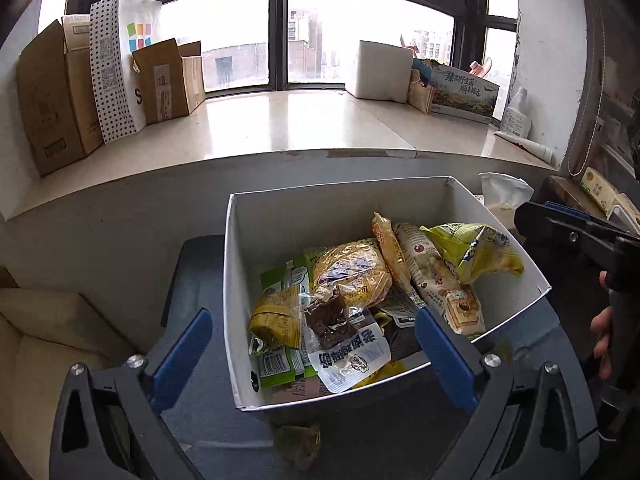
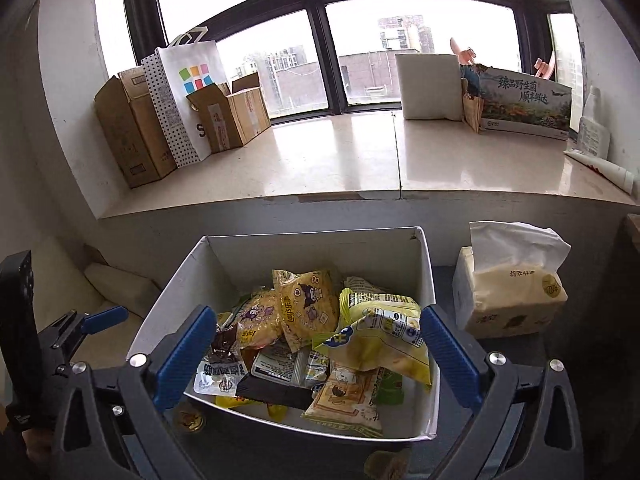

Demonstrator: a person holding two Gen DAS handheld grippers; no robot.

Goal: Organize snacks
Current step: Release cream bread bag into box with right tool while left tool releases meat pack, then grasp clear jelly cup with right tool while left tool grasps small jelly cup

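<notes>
A white open box stands on a dark grey table and holds several snack packets: a yellow-green chip bag, a yellow cartoon packet, a clear yellow packet, and a white packet with black lettering. My left gripper is open and empty, held just before the box's near side. My right gripper is open and empty, over the box's near edge. One small gold-wrapped snack lies on the table outside the box. Another snack lies nearer.
A tissue pack stands right of the box. A beige cushion lies to the left. Behind is a pale windowsill with cardboard boxes, a white paper bag, a white foam block and a printed carton.
</notes>
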